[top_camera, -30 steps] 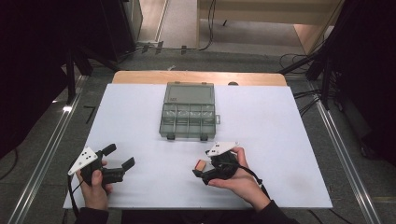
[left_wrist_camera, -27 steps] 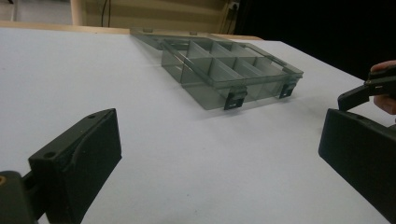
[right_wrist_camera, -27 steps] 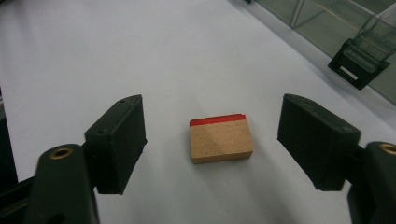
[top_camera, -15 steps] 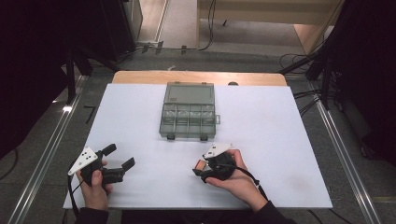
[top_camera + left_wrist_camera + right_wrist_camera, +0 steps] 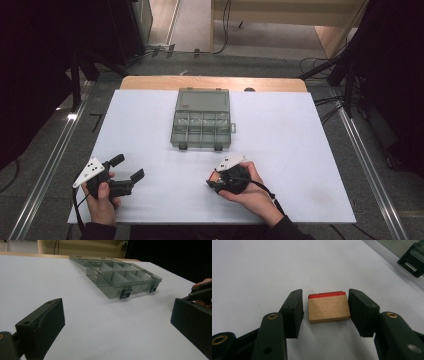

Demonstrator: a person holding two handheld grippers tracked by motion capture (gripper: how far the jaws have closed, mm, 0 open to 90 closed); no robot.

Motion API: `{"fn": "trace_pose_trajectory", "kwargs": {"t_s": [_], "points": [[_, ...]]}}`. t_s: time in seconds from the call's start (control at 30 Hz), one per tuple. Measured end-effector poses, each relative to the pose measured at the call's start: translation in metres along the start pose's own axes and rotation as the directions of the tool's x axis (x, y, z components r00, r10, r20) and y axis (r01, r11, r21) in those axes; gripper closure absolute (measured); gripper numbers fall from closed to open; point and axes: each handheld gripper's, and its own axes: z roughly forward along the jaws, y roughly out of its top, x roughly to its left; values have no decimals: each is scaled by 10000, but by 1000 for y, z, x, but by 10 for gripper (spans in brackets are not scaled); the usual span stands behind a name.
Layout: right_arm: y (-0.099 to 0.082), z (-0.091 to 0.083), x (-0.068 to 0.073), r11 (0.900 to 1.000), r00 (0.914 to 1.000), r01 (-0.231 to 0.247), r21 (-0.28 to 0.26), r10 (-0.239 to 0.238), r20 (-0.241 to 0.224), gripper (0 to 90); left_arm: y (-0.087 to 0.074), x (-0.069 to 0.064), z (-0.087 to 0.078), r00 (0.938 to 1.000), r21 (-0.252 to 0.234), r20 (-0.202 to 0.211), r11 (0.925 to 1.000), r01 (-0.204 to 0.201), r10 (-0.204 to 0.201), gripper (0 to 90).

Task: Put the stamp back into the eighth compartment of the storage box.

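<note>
My right tongs (image 5: pixel 324 308) straddle a wooden block (image 5: pixel 328 308).
Jaws slightly parted, gripping nothing; my left tongs (image 5: pixel 125 169) gape wide, empty, on the near counter (image 5: pixel 280 145).

Wood block (image 5: pixel 329 308), clear plastic box (image 5: pixel 201 120), matt tabletop (image 5: pixel 280 140).

The white tabletop (image 5: pixel 280 150) is evenly bright while the surroundings fall dark. Shadows are soft. Both gripper views look slightly blurred near their bottom edges.

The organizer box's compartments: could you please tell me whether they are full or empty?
Empty, apparently: in the left gripper view the organizer box shows bare dividers and nothing inside the visible compartments.
</note>
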Motion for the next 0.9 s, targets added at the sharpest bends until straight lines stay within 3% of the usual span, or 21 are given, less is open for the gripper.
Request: {"fn": "trace_pose_trajectory", "kwargs": {"t_s": [0.37,0.9], "points": [[-1,-1,2,9995,9990,300,-20,-299,328,537,0,0,0,10000,3,4,10000,-7,7,0],[1,-10,0,9992,9999,150,-377,-152,-60,537,0,0,-1,10000,-20,-20,10000,4,-4,0]]}}
